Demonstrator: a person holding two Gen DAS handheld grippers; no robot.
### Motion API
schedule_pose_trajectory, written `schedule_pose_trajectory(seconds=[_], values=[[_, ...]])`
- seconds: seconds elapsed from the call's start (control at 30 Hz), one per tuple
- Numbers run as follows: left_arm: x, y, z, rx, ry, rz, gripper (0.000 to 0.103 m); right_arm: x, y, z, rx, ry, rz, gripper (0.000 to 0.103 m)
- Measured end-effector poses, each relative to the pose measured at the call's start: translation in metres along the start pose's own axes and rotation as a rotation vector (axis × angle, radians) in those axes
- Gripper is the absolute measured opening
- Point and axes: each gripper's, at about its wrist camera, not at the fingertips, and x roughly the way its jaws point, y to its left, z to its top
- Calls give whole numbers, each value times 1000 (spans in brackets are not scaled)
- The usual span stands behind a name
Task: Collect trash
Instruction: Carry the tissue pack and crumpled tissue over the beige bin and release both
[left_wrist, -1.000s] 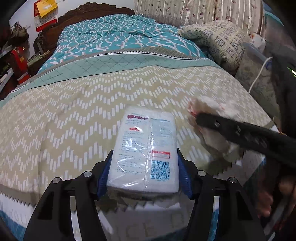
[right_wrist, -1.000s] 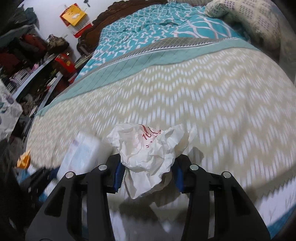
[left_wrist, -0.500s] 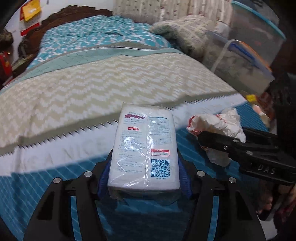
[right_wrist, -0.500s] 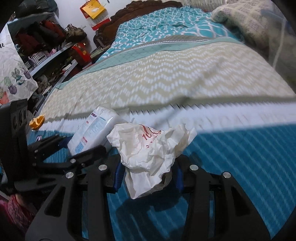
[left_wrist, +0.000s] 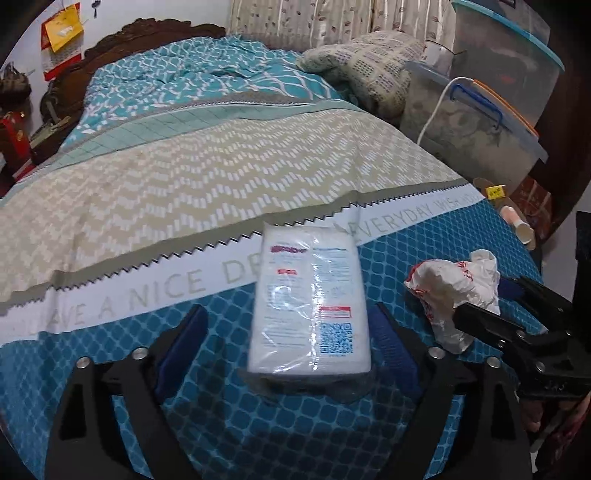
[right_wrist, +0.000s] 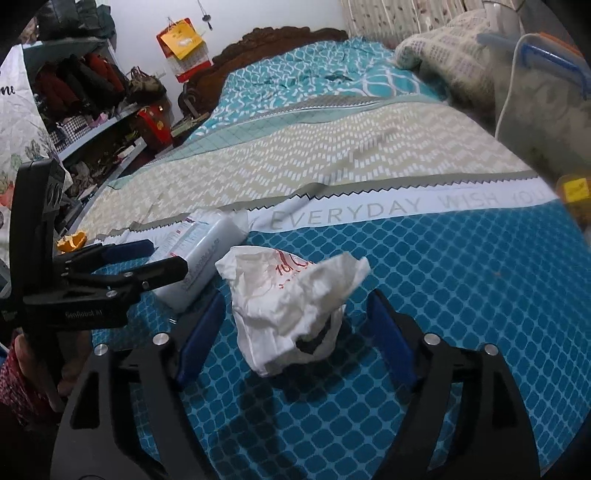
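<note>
Both jaws now opening, tissue pack (left_wrist: 310, 306) and crumpled bag (right_wrist: 288, 306) released on bedspread (left_wrist: 184, 192)

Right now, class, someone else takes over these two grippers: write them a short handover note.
Left gripper: fingers opening, clear of the wrapped tissue pack lying between them on the bedspread.
Right gripper: fingers opening, clear of the crumpled white bag between them.
Done: both pieces sit side by side near the bed's foot.
Left: no bin in view; orange scrap on the bed's edge remains.
</note>
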Motion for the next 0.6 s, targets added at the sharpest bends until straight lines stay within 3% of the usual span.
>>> schedule_pose_trajectory(seconds=[0.1, 0.13, 0.17, 0.2, 0.27, 0.47, 0.6], values=[[6, -5, -1, 30, 24, 41, 84, 3, -2, 0, -9, 3, 12, 77], [9, -7, -1, 39, 33, 43, 73, 4, -2, 0, -8, 7, 22, 71], [12, -11, -2, 52, 50, 17, 65, 5, -1, -1, -6, 13, 35, 50], [14, -14, -2, 59, 63, 2, 57, 7, -2, -1, -6, 24, 49, 46], [14, -24, 1, 95, 44, 28, 57, 7, -4, -1, -11, 18, 56, 41], [23, -64, 24, 172, 47, -49, 57, -8, -36, 0, 62, -45, 25, 40], [33, -110, 57, 211, 48, -187, 57, -35, -83, 0, 160, -116, -52, 40]])
